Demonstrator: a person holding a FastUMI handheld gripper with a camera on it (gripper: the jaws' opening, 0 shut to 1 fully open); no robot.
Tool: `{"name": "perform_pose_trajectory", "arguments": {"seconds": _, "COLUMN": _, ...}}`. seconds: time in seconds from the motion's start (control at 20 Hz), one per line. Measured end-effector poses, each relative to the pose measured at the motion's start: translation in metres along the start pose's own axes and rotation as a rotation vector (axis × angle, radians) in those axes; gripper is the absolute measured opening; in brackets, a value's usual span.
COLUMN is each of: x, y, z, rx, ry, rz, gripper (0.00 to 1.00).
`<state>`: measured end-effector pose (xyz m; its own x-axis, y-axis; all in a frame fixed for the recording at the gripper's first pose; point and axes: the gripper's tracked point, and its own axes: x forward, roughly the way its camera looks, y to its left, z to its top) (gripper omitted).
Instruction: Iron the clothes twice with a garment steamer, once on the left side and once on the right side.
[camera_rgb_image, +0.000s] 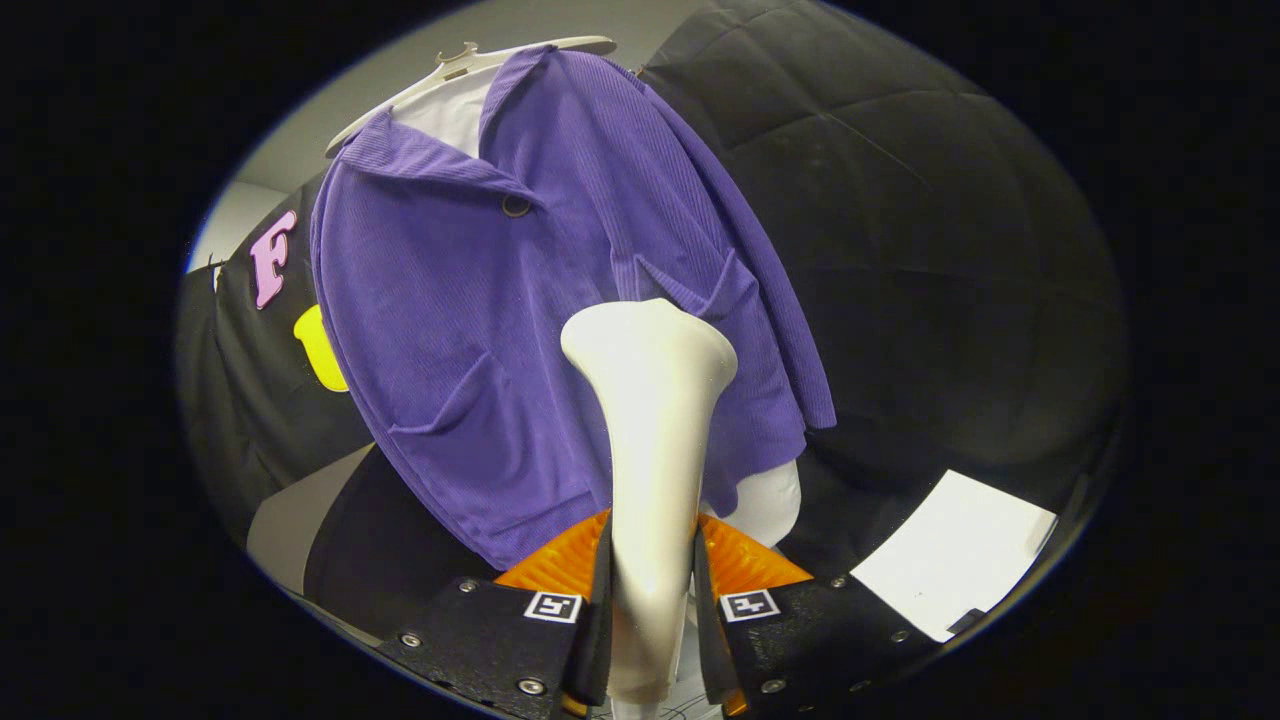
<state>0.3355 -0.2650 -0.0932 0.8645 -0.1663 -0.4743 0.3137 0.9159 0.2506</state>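
A: Why does the purple corduroy jacket (560, 300) hang on a white hanger (470, 65)?

B: Hanging keeps both front panels exposed for steaming.

A: And the steamer head (650, 350)?

B: It points at the jacket's right-hand pocket; the gripper (650, 595) jaws clamp its neck for steady aim.

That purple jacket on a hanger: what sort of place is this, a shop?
Likely a recording booth: black cloth wall, purple jacket hanging on a hanger, gripper clamping a white steamer.

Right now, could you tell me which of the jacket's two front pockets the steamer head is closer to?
The upper pocket: the steamer head, held in the shut gripper, sits just below its edge, while the lower pocket lies further off to the side.
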Motion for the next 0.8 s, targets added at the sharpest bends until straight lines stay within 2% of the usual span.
{"name": "perform_pose_trajectory", "arguments": {"seconds": 0.45, "x": -0.012, "y": -0.008, "z": -0.078, "rx": -0.024, "ry": 0.108, "rz": -0.021, "gripper": 0.36}}
{"name": "perform_pose_trajectory", "arguments": {"seconds": 0.8, "x": -0.067, "y": 0.006, "z": -0.134, "rx": -0.096, "ry": 0.131, "rz": 0.013, "gripper": 0.36}}
